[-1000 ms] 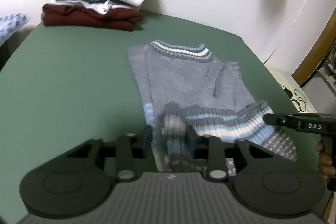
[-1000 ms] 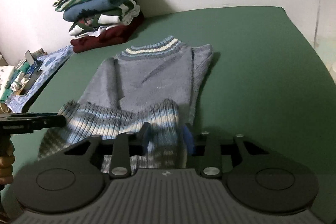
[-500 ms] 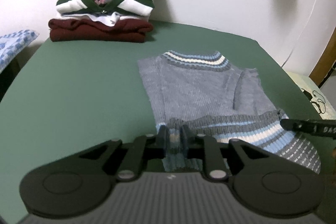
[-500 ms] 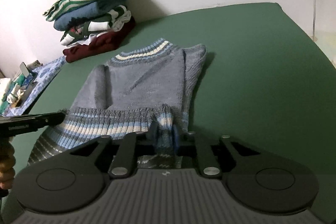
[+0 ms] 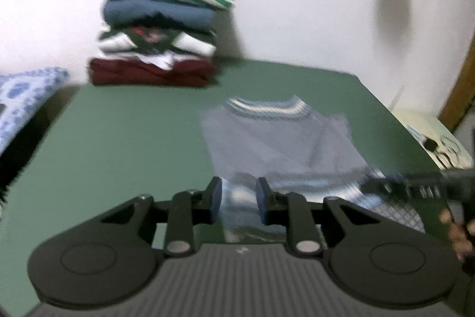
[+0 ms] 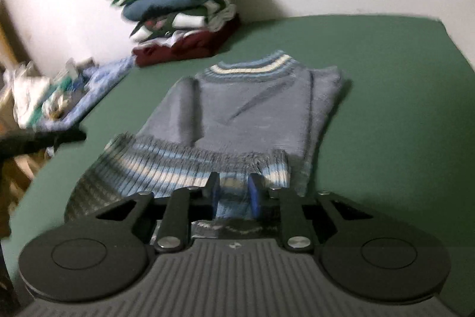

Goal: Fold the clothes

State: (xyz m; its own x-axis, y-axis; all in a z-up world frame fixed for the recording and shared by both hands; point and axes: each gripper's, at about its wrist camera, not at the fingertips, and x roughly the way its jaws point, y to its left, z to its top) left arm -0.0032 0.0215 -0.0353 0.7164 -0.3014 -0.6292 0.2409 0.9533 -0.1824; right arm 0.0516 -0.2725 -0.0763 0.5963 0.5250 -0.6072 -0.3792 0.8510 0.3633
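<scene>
- Sweater lies flat on the green tabletop ahead of both tongs, neckband at the far end, striped hem at the near end.
- Both sleeves look already turned in over the body, so the side folds seem done; the bottom-to-top fold is the step in hand and is not yet made.
- Left gripper has the hem's left corner between its narrow jaws, which are closing; the fabric fills the gap, so I judge it gripped, though the view is blurred.
- Right gripper has the hem's right corner between its jaws, likewise narrow and closing on the knit.
- Stack of folded clothes stands well beyond the tongs at the far left, against the wall: earlier garments finished, probably where this one ends up.
- Bare green surface lies ahead of the tongs on both sides of the sweater, giving free room to carry the hem forward to the neckband.
- Table's right edge runs near the sweater in the left view; a patterned blue cloth and clutter sit off the left edge, clear of the path.
</scene>
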